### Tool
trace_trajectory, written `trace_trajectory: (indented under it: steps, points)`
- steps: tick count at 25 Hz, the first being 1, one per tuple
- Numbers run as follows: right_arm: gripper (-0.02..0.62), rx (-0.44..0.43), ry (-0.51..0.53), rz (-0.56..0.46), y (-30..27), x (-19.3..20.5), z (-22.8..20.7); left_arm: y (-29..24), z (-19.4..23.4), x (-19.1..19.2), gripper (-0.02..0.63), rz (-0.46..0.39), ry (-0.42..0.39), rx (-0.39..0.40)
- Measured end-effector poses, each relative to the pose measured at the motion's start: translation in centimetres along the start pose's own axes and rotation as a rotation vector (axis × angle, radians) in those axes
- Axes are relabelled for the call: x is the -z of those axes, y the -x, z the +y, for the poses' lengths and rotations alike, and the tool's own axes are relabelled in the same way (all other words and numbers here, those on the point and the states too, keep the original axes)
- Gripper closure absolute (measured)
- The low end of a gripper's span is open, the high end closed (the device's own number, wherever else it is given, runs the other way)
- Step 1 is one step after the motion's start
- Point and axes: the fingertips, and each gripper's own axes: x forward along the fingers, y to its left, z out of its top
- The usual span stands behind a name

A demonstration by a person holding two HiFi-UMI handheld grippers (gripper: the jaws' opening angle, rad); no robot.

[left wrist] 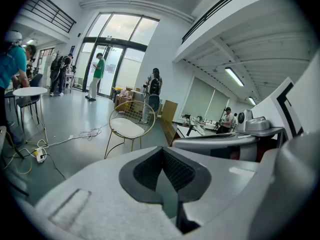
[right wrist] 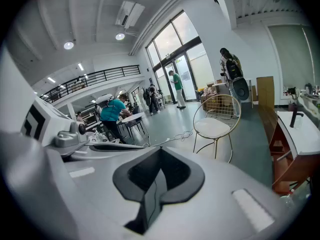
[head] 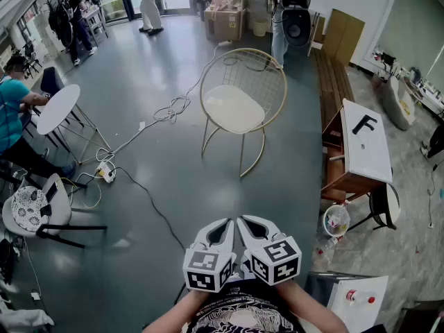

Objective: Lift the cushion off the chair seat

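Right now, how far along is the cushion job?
Nothing looks done: the cream cushion lies on the seat of the wire chair, across the floor. In hand: nothing; the left gripper and right gripper sit close to the person, jaws closed and empty. Left: approach, grasp the cushion, lift it off.

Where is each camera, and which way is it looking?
Head view: on the person's head, looking steeply down at the chair with its cushion; the left tool, right tool and forearms show.
Left gripper view: rides on the left tool, looking along its shut jaws toward the chair; the right tool shows alongside.
Right gripper view: rides on the right tool, looking along its shut jaws toward the chair; the left tool shows alongside.
All three share the cushioned chair.
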Motion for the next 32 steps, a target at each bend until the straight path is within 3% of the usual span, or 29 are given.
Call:
trace_trajectory:
  steps: [9, 16, 32]
  points:
    - [0.597, 0.005, -0.031, 0.001, -0.7, 0.5, -0.3, -0.5, 0.0, 0.4, 0.614, 0.007, 0.023, 0.016]
    - [0.597, -0.029, -0.043, 0.030, -3.1, -0.1, -1.8, -2.7, 1.8, 0.0, 0.614, 0.031, 0.056, -0.014]
    - [0.597, -0.146, -0.104, 0.050, -8.8, -6.5, -11.6, -13.4, 3.8, -6.2, 0.612, 0.038, 0.091, -0.126]
